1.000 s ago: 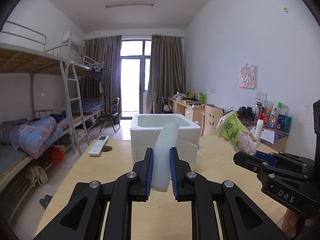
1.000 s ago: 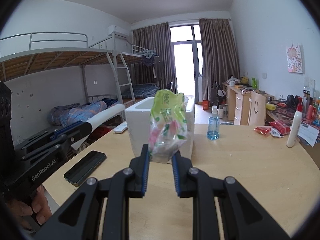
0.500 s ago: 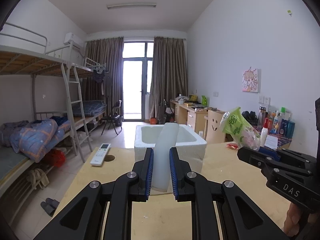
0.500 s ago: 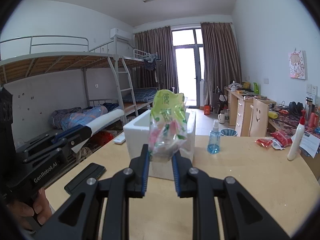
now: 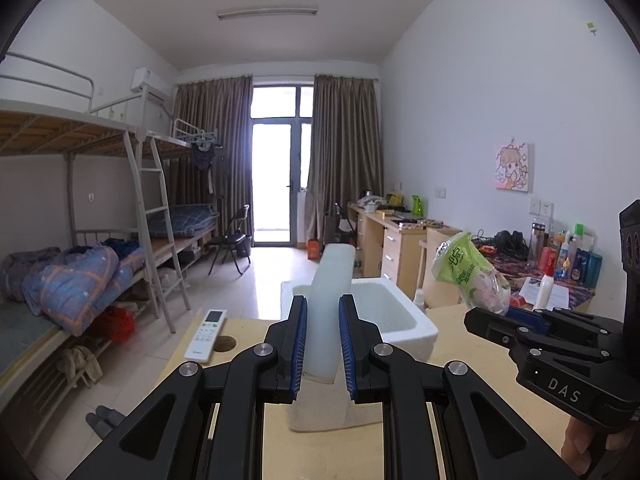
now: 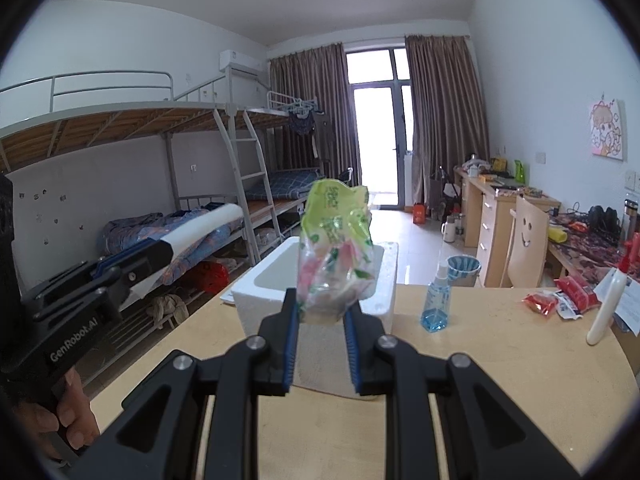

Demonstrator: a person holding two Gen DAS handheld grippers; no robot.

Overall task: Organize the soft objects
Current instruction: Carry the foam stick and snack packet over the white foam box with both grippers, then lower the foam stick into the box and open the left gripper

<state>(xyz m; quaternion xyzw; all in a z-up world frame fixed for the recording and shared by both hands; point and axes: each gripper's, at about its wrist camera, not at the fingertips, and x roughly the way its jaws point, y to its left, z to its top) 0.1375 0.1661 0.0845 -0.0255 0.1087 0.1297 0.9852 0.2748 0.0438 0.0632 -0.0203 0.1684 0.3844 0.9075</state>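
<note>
My left gripper (image 5: 323, 316) is shut on a pale white foam strip (image 5: 331, 304) that sticks up and forward, above the near edge of a white foam box (image 5: 416, 326) on the wooden table (image 5: 248, 332). In the right wrist view the same strip (image 6: 204, 228) shows at the left. My right gripper (image 6: 321, 310) is shut on a crumpled green and clear plastic bag (image 6: 336, 252), held above the foam box (image 6: 256, 288). The left wrist view shows that bag (image 5: 468, 276) at the right, above the box's right side. The box's inside looks bare.
A white remote (image 5: 206, 334) lies left of the box near a round hole (image 5: 225, 343). A blue spray bottle (image 6: 436, 300), red packets (image 6: 560, 298) and a white squeeze bottle (image 6: 606, 308) stand on the table's right. Bunk beds (image 5: 80, 272) fill the left.
Both grippers rose and moved forward with their loads. The foam box now sits lower in both views, with its opening showing below the strip and the bag.
</note>
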